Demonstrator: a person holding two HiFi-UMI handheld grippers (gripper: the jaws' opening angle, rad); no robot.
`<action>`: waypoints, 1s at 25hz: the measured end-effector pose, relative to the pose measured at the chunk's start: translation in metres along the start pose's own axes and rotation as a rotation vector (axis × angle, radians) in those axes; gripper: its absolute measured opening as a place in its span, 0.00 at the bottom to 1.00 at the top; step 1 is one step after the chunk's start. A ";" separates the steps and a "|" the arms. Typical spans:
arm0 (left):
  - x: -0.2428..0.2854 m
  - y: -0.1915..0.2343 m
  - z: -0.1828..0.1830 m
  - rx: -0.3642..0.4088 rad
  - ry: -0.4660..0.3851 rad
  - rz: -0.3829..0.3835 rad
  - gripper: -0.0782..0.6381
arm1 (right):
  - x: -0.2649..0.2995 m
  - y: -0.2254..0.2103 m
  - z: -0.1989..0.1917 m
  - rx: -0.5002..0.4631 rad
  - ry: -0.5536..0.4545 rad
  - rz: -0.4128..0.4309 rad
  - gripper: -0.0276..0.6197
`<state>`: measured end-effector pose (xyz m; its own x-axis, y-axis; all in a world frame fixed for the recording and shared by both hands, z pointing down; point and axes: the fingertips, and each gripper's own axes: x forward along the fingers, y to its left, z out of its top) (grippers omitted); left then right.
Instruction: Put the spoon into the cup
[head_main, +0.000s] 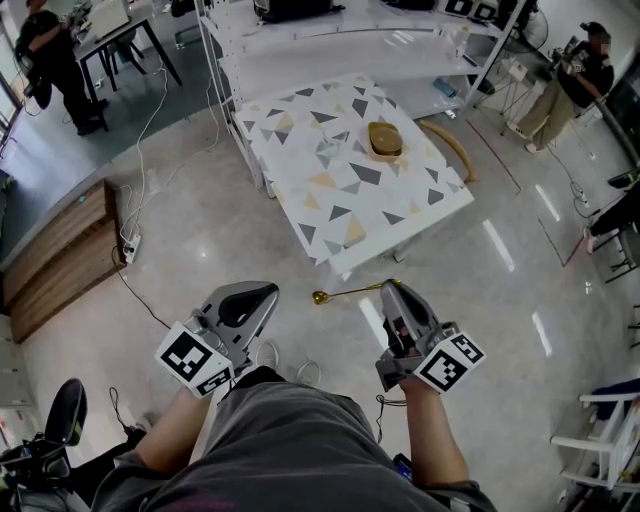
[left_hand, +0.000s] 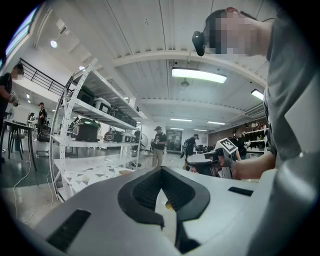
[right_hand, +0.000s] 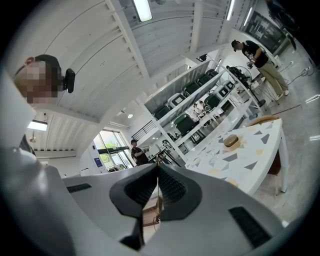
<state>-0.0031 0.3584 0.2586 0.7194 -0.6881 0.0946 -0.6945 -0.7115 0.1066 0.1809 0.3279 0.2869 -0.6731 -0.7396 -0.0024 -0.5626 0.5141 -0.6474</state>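
The left gripper (head_main: 264, 294) hangs at the person's waist, jaws together on nothing. The right gripper (head_main: 391, 289) pinches the spoon (head_main: 345, 293) by its handle end, bowl sticking out sideways, likely for carrying. The cup (head_main: 385, 140) stands well ahead on the tabletop (head_main: 330, 205).

No words, numbers or brand names can be read anywhere. The marker cubes (head_main: 195, 362) carry only black-and-white square patterns, not letters. A small blue sign (right_hand: 97, 162) beside the far windows is too small to read.
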 end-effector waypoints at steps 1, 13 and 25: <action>0.001 0.001 0.001 0.002 -0.001 -0.001 0.13 | 0.001 -0.001 0.001 0.000 -0.001 0.000 0.08; 0.023 0.028 0.003 0.002 -0.007 -0.007 0.13 | 0.023 -0.020 0.013 -0.008 -0.001 -0.015 0.08; 0.073 0.107 -0.002 -0.023 -0.004 -0.038 0.13 | 0.098 -0.061 0.026 -0.007 0.002 -0.052 0.08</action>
<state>-0.0255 0.2323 0.2792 0.7449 -0.6615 0.0863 -0.6667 -0.7334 0.1327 0.1618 0.2127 0.3065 -0.6437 -0.7645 0.0333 -0.6004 0.4776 -0.6414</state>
